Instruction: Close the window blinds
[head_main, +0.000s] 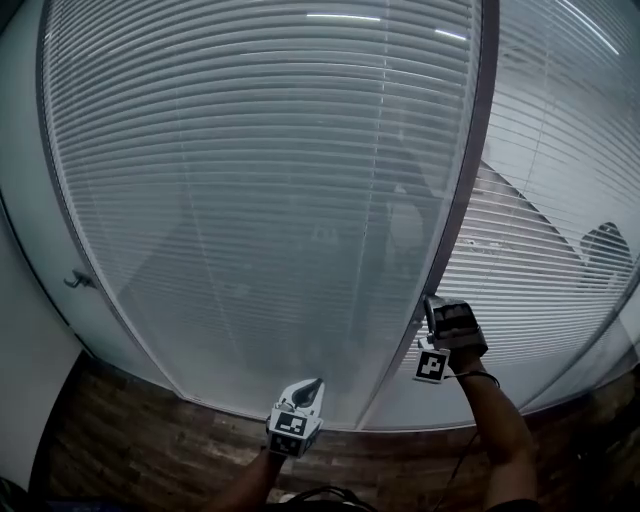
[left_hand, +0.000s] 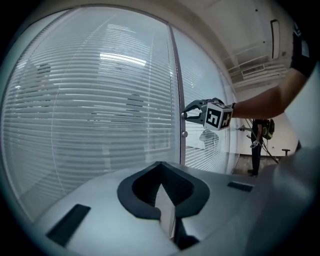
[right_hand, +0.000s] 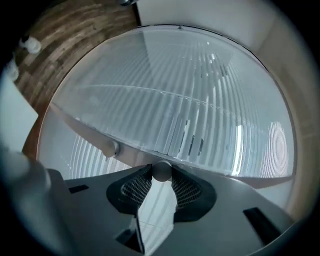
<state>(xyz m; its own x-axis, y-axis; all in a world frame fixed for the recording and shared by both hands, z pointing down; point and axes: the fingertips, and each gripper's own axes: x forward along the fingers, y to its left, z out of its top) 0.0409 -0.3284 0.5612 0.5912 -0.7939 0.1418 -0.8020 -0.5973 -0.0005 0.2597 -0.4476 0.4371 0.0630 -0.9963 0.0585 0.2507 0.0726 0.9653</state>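
White slatted blinds hang behind the glass of a wide pane, and a second pane of blinds lies to the right of a dark upright frame. My right gripper is pressed up to that frame, shut on a small round silver knob that sits between its mesh pads. A second knob sticks out of the frame close by. My left gripper hangs low in front of the left pane, shut and empty, touching nothing. The left gripper view shows the right gripper at the frame.
A wood-look floor runs along the foot of the glass. A small lever handle sits on the frame at the far left. A person stands further down the corridor, past the right pane.
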